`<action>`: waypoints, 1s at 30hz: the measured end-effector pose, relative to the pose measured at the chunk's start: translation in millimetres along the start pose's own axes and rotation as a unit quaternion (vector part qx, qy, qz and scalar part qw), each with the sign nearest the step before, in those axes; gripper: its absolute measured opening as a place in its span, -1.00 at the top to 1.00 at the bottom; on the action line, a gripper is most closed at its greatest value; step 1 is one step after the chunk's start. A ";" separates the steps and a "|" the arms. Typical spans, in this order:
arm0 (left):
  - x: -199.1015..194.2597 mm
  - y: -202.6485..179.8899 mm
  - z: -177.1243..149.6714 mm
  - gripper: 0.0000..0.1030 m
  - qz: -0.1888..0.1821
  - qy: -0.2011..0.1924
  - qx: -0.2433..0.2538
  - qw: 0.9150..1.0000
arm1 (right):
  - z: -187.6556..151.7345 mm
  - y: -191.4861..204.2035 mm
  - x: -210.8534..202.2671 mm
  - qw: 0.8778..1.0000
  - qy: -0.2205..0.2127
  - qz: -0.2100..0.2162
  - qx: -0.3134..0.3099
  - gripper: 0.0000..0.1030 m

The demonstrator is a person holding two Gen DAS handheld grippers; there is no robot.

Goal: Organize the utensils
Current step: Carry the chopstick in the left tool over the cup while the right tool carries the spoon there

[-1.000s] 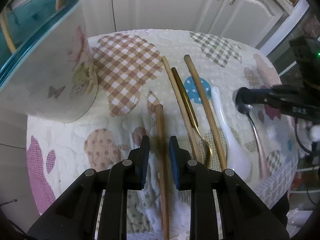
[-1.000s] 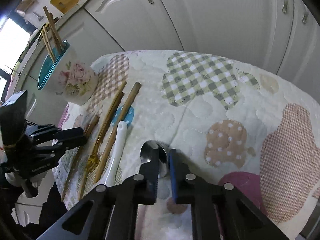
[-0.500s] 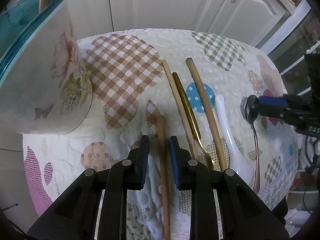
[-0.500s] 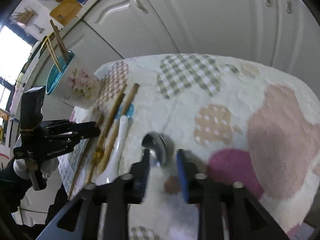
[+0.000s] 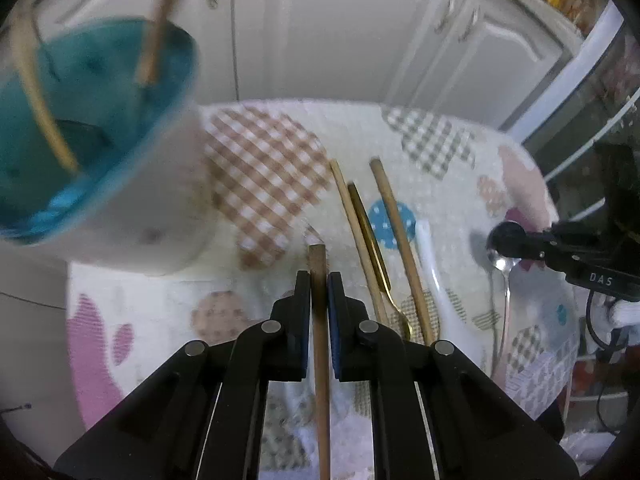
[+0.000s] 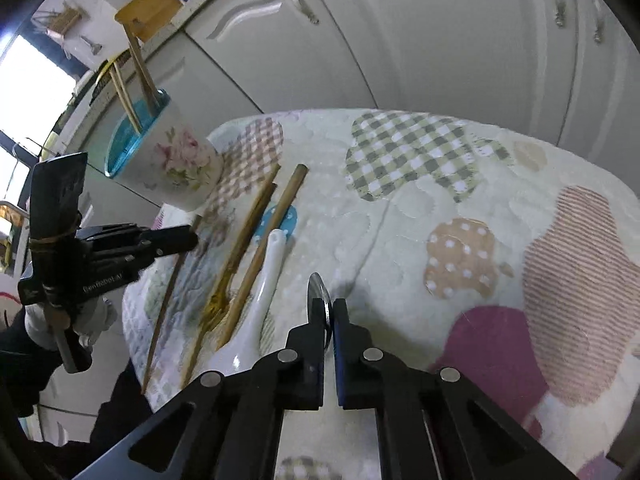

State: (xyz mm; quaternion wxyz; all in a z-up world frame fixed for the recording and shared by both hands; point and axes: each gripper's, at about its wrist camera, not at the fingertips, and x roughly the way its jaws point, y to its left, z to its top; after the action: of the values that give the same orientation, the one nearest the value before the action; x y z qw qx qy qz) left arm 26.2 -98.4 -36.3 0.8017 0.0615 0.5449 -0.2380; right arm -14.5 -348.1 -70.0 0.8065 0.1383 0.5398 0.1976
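Utensils lie in a row on the quilted cloth (image 6: 420, 208) at frame center. We see our left gripper (image 5: 319, 280) clenched on a wooden stick (image 5: 320, 344), low center in the left view. Our right gripper (image 6: 329, 312) pinches a steel spoon (image 6: 318, 292) on edge. At upper left, a floral cup (image 6: 176, 168) holds chopsticks (image 6: 140, 64). A gold fork (image 6: 218, 300) and white spoon (image 6: 264, 276) rest between.

Window glare upper left; blurred cup (image 5: 100, 152), fisheye-warped edges.
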 end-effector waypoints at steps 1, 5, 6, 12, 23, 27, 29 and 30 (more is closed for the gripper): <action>-9.8 6.0 -0.9 0.87 -0.003 -0.008 -0.006 1.000 | -1.6 -0.1 -6.6 1.000 -0.005 -0.002 0.003 0.94; -44.8 16.4 -3.4 0.87 -0.008 -0.040 -0.020 0.999 | -4.2 7.7 -34.2 0.999 -0.034 0.005 0.011 0.94; -54.4 18.5 -4.8 0.87 -0.010 -0.049 -0.023 0.999 | -4.5 11.6 -42.0 0.999 -0.043 0.005 0.010 0.94; -100.4 22.6 -17.7 0.87 -0.009 -0.089 -0.025 0.996 | -6.8 38.1 -61.9 0.998 -0.059 0.005 -0.010 0.94; -126.0 21.7 -29.1 0.87 0.003 -0.115 -0.034 0.993 | -13.6 66.0 -71.5 0.997 -0.072 0.015 -0.019 0.94; -133.3 22.1 -32.0 0.87 0.002 -0.123 -0.035 0.992 | -16.5 68.8 -67.7 0.997 -0.069 0.013 -0.011 0.94; -137.9 23.2 -33.7 0.87 0.001 -0.128 -0.038 0.991 | -17.3 73.8 -67.6 0.997 -0.069 0.016 -0.016 0.94; -140.2 24.0 -34.2 0.87 0.000 -0.130 -0.038 0.991 | -17.1 76.4 -68.2 0.997 -0.070 0.017 -0.018 0.94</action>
State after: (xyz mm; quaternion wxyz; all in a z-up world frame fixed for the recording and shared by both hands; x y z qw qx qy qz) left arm -33.0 -21.0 72.8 0.8677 -0.0004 0.4444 -0.2226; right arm -66.4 -312.3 12.5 0.8411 0.1462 0.4763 0.2105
